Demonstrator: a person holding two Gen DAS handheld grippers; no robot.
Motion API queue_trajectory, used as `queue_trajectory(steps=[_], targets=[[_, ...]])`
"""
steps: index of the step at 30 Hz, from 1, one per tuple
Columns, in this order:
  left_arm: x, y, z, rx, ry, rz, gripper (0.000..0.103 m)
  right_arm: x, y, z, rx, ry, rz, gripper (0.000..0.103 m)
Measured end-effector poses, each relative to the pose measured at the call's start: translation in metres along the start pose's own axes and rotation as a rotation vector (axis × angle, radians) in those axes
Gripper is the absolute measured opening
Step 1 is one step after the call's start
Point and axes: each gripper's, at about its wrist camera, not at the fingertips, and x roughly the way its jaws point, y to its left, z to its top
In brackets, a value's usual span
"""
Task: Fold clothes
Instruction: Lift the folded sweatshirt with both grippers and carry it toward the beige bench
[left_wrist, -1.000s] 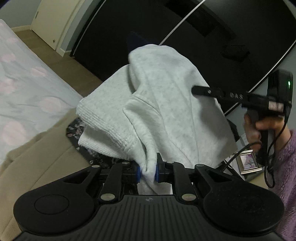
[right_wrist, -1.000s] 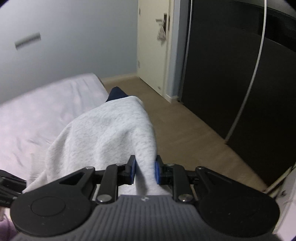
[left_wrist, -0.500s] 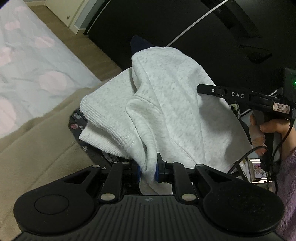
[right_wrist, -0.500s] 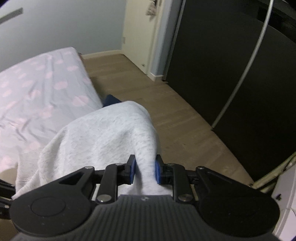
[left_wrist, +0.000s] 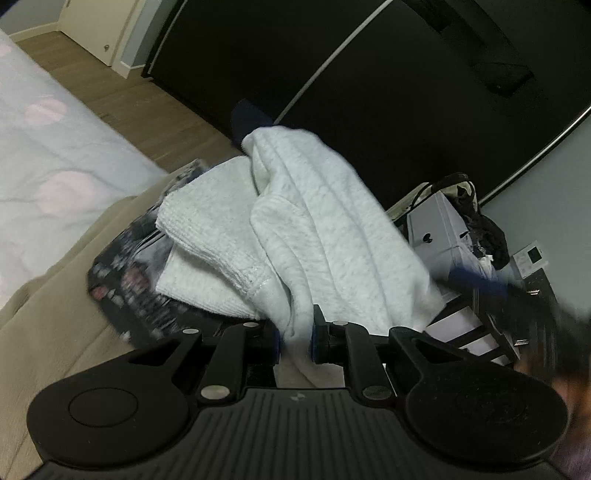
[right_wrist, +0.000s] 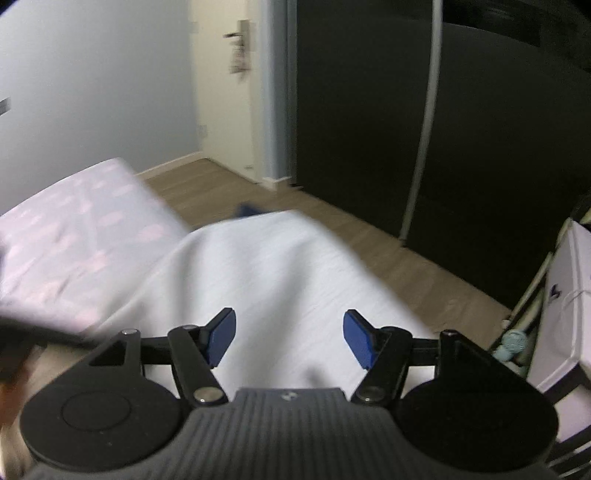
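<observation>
Left gripper (left_wrist: 294, 339) clamps the light grey fleece garment (left_wrist: 332, 236); right gripper (right_wrist: 289, 339) jaws opening, pads clear of the garment (right_wrist: 280, 266) beneath.

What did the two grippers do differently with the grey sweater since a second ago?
The right gripper let go: its jaws, pinched on the grey sweater a second ago, are opening, the cloth now lying loose below them. The sweater has sunk lower toward the bed. The left gripper stayed pinched on the sweater's edge.
</observation>
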Motion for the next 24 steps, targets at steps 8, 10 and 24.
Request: queue_trajectory(steps=[8,10,24], targets=[[0.001,-0.022,0.014,0.055,0.027,-0.012,0.012,0.031,0.114,-0.027,-0.285,-0.038,-0.040,0.074],[-0.001,-0.021,0.012,0.043,0.035,-0.021,0.012,0.044,0.119,-0.030,-0.335,-0.025,-0.121,0.074],[-0.059,0.027,0.005,0.023,-0.060,-0.150,0.057,0.053,0.032,-0.012,0.203,-0.010,0.051,0.022]])
